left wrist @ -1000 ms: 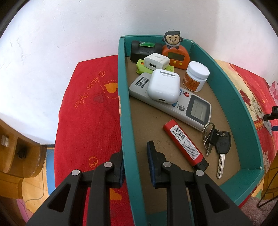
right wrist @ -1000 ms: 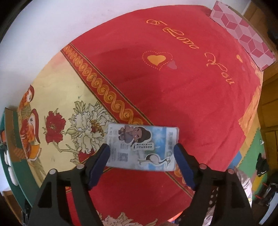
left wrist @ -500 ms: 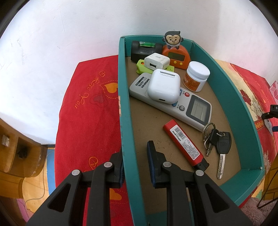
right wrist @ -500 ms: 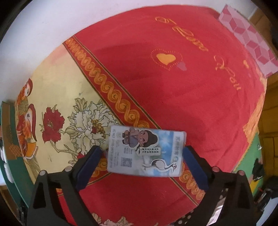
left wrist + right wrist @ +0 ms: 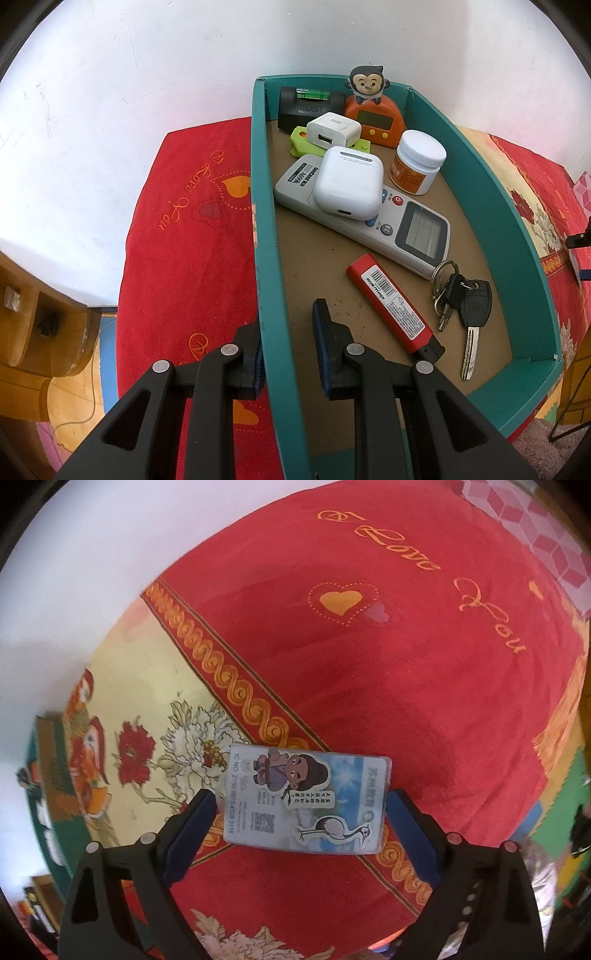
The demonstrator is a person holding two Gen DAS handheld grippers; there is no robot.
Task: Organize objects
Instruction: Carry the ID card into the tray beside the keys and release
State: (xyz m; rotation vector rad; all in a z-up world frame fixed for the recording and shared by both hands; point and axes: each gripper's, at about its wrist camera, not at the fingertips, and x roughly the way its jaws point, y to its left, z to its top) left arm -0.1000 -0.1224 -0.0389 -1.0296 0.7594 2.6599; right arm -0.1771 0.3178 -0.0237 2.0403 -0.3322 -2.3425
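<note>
A teal box [image 5: 264,236] stands on a red cloth. It holds a remote [image 5: 410,225], a white earbud case [image 5: 349,182], a charger [image 5: 332,131], a red lighter [image 5: 393,308], keys [image 5: 463,301], a white jar [image 5: 419,162], an orange monkey timer [image 5: 373,112] and a black level [image 5: 303,105]. My left gripper [image 5: 286,334] straddles the box's left wall, one finger inside and one outside, clamped on it. My right gripper [image 5: 299,818] grips a plastic card [image 5: 306,799] with cartoon stickers by its short edges, above the cloth.
The red and yellow flowered cloth [image 5: 369,664] covers the table. The teal box's edge [image 5: 44,812] shows at the left of the right wrist view. A white wall stands behind. Wooden furniture [image 5: 22,332] is at the left, a pink patterned box [image 5: 535,528] at the far right.
The right gripper has lifted and turned with the card between its fingers; the cloth below has shifted in view. The left gripper and box have stayed put.
</note>
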